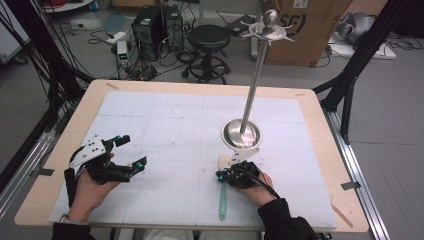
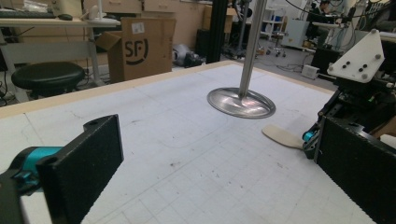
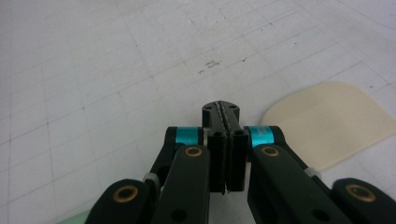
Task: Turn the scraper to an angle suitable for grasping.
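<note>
Black jaws of the right gripper (image 3: 225, 122) are pressed flat together with nothing between them, their tips hovering low over the white gridded mat (image 1: 175, 125). Just beside those tips, on the side toward the stand, lies the cream blade of a spatula (image 3: 327, 123); in the high view its pale green handle (image 1: 223, 200) runs back toward the person from under the gripper, so the tool rests flat on the mat just in front of the stand's base, touching neither jaw as far as can be seen. The clenched jaws sitting directly over the spatula's neck suggest, as a judgement, either a pause before opening for a grasp or a nudge to line the tool up. Farther from the stand, off to its left, the left gripper (image 1: 131, 152) is held released, jaws wide apart and empty, pointing across the mat toward the stand, probably waiting in reserve. That stand, a polished metal utensil rack (image 1: 242, 133), has a round dish-like base, a tall pole and a ring of hooks at the top (image 1: 265, 31), all bare, which makes it the likely place for hanging the spatula.
</note>
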### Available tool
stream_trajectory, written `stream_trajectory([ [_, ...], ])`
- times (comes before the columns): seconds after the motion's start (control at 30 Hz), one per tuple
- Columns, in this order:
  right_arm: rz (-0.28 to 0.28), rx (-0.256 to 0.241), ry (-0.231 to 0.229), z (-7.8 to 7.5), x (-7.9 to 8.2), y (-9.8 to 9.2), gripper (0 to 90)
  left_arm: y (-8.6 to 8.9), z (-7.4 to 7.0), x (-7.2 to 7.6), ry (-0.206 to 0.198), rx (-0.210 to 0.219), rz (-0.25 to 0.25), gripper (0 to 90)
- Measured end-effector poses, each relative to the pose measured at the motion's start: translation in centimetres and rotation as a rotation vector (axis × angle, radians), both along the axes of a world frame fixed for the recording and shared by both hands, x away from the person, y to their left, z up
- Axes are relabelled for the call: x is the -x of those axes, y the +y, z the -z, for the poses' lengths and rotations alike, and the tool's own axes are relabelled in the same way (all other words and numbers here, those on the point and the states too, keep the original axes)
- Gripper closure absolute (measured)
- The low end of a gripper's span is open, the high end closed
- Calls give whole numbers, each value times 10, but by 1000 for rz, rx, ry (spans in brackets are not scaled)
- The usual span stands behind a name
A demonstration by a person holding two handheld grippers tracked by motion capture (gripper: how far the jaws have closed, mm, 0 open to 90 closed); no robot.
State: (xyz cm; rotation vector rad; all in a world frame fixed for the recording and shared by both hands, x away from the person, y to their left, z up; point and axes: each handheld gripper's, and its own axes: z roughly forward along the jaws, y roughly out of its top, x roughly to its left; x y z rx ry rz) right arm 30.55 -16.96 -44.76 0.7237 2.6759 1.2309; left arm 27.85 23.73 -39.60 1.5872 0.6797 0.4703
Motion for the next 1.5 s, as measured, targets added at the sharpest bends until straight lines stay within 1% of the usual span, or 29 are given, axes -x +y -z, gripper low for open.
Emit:
stream_trajectory([
  [0.03,-23,14,-31,-1,0,1,900,-1,0,0,1,-1,4,17],
  [0.1,12,11,-44,-1,-3,0,900,-4,1,-2,3,-7,7,17],
  [0.13,12,11,-44,-1,-3,0,900,-4,1,-2,3,-7,7,17],
  [0.17,13,-5,-39,1,-7,0,900,-5,1,-2,6,-5,8,17],
  [0.23,10,-8,-42,2,-8,1,900,-6,1,-4,4,-7,11,17],
  [0.33,14,-1,-42,1,-7,1,900,-8,1,-5,6,-12,14,17],
  [0.37,22,15,-47,0,-6,0,900,-8,1,-5,8,-14,16,17],
  [0.47,31,24,-44,-1,-5,-3,900,-8,2,-6,8,-12,17,17],
  [0.6,53,33,-35,-2,-4,-13,900,-7,1,-6,6,-2,15,17],
  [0.63,61,34,-32,-2,-2,-19,900,-7,1,-6,6,0,14,17],
  [0.67,61,34,-32,-2,-2,-19,900,-7,1,-6,3,-3,17,17],
  [0.7,68,39,-28,-2,-1,-26,900,-7,1,-5,2,-5,17,17],
  [0.73,68,39,-28,-2,-1,-26,900,-7,1,-5,2,-5,17,17],
  [0.8,82,40,-29,-3,2,-38,900,-7,1,-5,2,-6,16,17],
  [0.83,82,40,-29,-3,2,-38,900,-8,1,-5,2,-6,17,17],
  [0.87,101,39,-19,-3,7,-47,900,-8,1,-5,1,-6,17,17],
  [0.9,107,38,-22,-2,8,-52,900,-8,1,-5,0,-6,17,17],
  [1.0,117,37,-24,-2,11,-58,900,-10,1,-5,2,-9,19,17],
  [1.03,117,34,-27,-2,12,-60,900,-10,1,-5,1,-12,17,17],
  [1.07,108,43,-47,-4,15,-60,900,-11,1,-5,1,-16,21,17],
  [1.17,81,-31,-56,-14,24,-66,900,-13,1,-5,1,-18,26,17],
  [1.23,54,-56,-59,-19,35,-70,900,-13,1,-5,-1,-19,30,17],
  [1.27,54,-56,-59,-19,35,-70,900,-14,1,-6,-1,-17,27,17],
  [1.3,30,-55,-48,-20,46,-72,900,-13,2,-6,1,-16,25,17],
  [1.33,30,-55,-48,-20,46,-72,900,-13,2,-6,3,-16,25,17],
  [1.4,14,-28,-39,-16,56,-74,900,-14,2,-7,2,-19,27,17],
  [1.43,-1,-25,-29,-12,63,-75,900,-14,2,-6,0,-20,27,17],
  [1.47,-8,-24,-17,-11,65,-74,900,-15,1,-6,-2,-17,28,17],
  [1.5,-17,-17,-19,-9,66,-73,900,-15,1,-6,-2,-17,28,17],
])
